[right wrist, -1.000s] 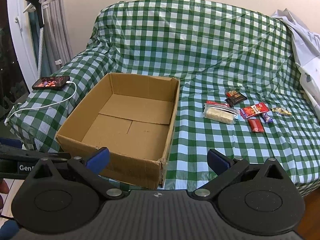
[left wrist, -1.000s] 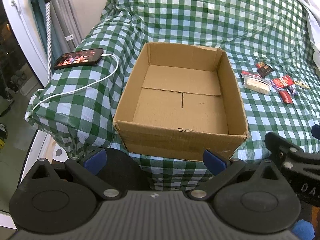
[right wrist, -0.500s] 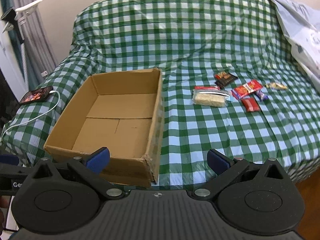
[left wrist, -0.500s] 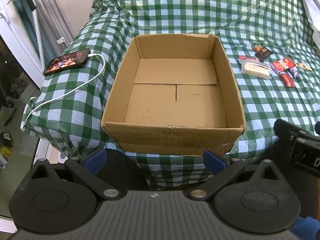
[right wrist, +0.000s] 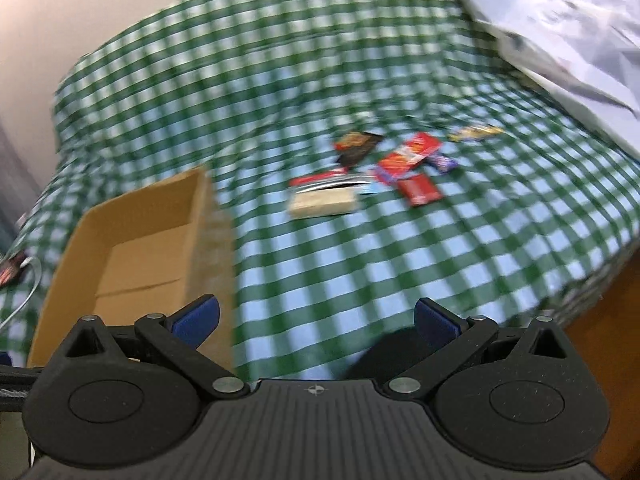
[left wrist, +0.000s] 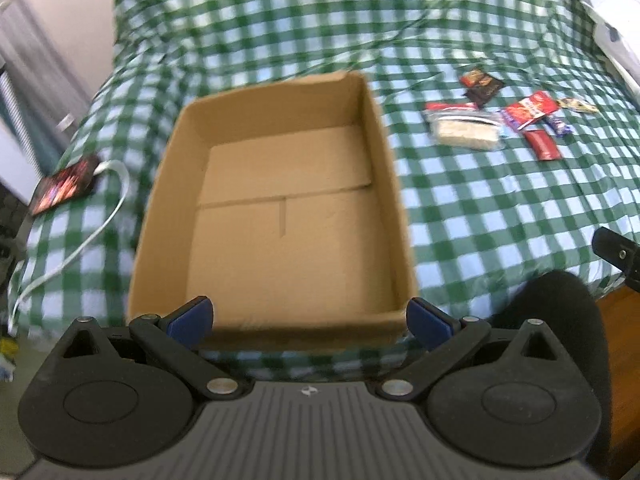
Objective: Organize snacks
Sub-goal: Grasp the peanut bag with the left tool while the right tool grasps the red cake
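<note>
Left claw (left wrist: 310,318) spread wide, nothing between blue fingertips (left wrist: 190,316), hovering at near rim of cardboard box (left wrist: 288,216). Right claw (right wrist: 316,318) likewise wide and empty, over bare checked cloth just right of the box (right wrist: 132,248).

Box open-topped, brown, nothing inside, bottom flaps closed with a seam across the middle; sitting on green-and-white checked bed cover (left wrist: 480,208), near wall close to the bed's front edge.

Snacks in one loose cluster well right of and beyond the box, all lying flat on the cover: clear packet of pale biscuits (left wrist: 466,130) nearest the box, with a red-edged wrapper tucked just behind it; dark packet (left wrist: 482,86) farthest back; red-and-white packet (left wrist: 530,110) beside the biscuits; small red bar (left wrist: 542,144) just in front of that; small purple sweet (left wrist: 558,126) and gold wrapper (left wrist: 578,105) at the right end. Right wrist view motion-blurred, labels unreadable.

Wide strip of bare cover between box and snacks. Phone (left wrist: 64,186) with white cable (left wrist: 100,220) at the bed's left edge. Pale fabric (right wrist: 560,28) heaped at far right. Bed's right corner dropping off to wooden floor (right wrist: 600,360).
</note>
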Demonstrator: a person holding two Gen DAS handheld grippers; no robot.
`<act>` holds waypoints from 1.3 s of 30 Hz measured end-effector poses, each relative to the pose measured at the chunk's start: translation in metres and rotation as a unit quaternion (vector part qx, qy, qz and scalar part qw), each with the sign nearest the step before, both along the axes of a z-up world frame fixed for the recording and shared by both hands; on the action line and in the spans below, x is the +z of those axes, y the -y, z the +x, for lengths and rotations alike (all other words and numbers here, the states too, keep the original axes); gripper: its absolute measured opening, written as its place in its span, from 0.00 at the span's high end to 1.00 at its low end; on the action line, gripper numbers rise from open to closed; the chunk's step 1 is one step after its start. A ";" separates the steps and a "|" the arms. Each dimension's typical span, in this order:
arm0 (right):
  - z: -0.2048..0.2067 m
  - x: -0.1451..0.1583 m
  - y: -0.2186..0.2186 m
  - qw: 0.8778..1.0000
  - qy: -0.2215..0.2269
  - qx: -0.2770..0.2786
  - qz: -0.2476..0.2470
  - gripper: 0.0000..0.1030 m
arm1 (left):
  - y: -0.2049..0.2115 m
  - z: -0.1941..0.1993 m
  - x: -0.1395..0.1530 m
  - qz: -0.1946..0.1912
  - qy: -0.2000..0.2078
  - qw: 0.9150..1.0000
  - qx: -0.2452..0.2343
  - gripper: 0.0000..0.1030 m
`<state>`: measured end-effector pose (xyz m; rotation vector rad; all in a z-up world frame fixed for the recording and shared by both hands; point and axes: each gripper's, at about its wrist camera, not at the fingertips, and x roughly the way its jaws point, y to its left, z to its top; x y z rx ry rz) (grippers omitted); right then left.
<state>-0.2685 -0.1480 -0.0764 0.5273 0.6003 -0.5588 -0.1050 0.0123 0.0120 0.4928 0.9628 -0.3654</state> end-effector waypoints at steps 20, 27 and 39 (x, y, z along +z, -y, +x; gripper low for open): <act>0.094 -0.090 0.211 0.997 -0.049 -0.055 -0.034 0.00 | 0.265 0.145 -0.103 0.024 -0.063 0.996 -0.050 0.00; 0.157 -0.134 0.249 0.997 -0.071 -0.018 -0.010 0.00 | 0.333 0.185 -0.157 0.046 -0.095 0.991 -0.082 0.00; 0.200 -0.180 0.255 0.991 -0.079 0.020 -0.109 0.00 | 0.337 0.223 -0.198 -0.020 -0.189 0.981 -0.042 0.00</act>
